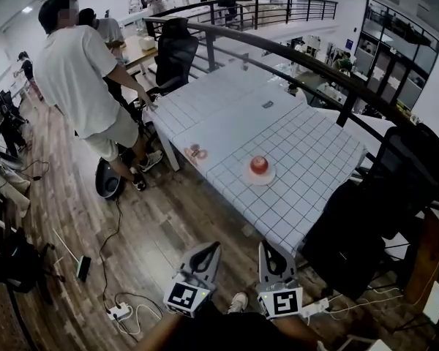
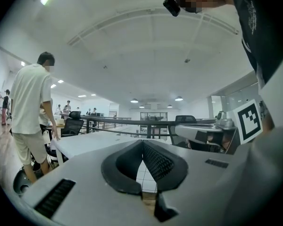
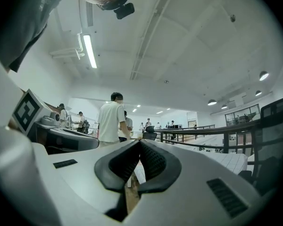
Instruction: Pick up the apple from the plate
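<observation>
Red round apple (image 1: 259, 164) on its white plate (image 1: 246, 179) lies well ahead, nearer the right claw (image 1: 265, 246) than the left claw (image 1: 215, 246); both closed, empty.

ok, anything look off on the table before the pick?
Nothing stands out. The apple sits upright on its plate, which lies flat on the table. A power strip lies loose on the floor nearby.

A round red apple (image 1: 259, 164) sat on a small round white plate (image 1: 246, 176) on the white gridded worktop (image 1: 314, 152), with the left tongs (image 1: 213, 246) and right tongs (image 1: 265, 246) side by side well before it.
</observation>
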Demonstrator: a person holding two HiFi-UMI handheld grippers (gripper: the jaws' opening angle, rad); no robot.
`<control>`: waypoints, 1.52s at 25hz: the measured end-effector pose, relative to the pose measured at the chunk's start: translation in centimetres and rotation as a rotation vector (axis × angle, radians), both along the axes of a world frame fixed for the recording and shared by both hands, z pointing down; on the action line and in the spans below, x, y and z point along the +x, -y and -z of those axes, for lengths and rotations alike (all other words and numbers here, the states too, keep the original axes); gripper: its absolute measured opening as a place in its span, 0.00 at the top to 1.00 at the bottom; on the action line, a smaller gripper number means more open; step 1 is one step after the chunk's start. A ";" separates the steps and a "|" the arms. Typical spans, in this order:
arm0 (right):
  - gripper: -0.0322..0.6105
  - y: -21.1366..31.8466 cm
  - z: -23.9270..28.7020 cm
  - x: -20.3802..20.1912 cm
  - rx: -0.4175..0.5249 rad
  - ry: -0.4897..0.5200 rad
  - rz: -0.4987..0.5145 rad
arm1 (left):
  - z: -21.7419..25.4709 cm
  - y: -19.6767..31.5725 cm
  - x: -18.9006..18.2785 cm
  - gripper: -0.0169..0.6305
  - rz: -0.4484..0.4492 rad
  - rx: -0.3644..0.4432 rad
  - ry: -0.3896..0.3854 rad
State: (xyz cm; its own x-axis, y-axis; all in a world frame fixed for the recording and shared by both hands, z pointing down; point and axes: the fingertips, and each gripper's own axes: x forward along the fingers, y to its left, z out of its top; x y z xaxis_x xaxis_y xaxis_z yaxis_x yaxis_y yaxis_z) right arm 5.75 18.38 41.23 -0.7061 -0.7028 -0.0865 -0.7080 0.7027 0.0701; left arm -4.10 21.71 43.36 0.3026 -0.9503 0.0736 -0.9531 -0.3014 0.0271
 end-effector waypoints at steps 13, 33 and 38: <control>0.91 7.1 2.9 -2.7 0.041 0.102 0.020 | 0.5 7.7 -0.6 0.94 -0.014 0.024 0.006; 0.91 20.5 -1.8 -9.8 -0.041 -0.005 -0.124 | -1.4 24.3 -8.4 0.94 -0.156 -0.027 -0.004; 0.91 23.6 -2.0 -11.3 -0.038 -0.030 -0.191 | -2.3 27.5 -9.9 0.94 -0.215 -0.040 -0.013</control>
State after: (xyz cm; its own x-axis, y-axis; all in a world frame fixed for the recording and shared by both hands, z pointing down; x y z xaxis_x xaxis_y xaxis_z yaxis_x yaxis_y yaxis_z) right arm -5.54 -5.18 43.18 -0.5615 -0.8266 -0.0379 -0.8267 0.5584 0.0689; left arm -13.99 -5.79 45.62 0.4994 -0.8600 0.1047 -0.8664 -0.4963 0.0556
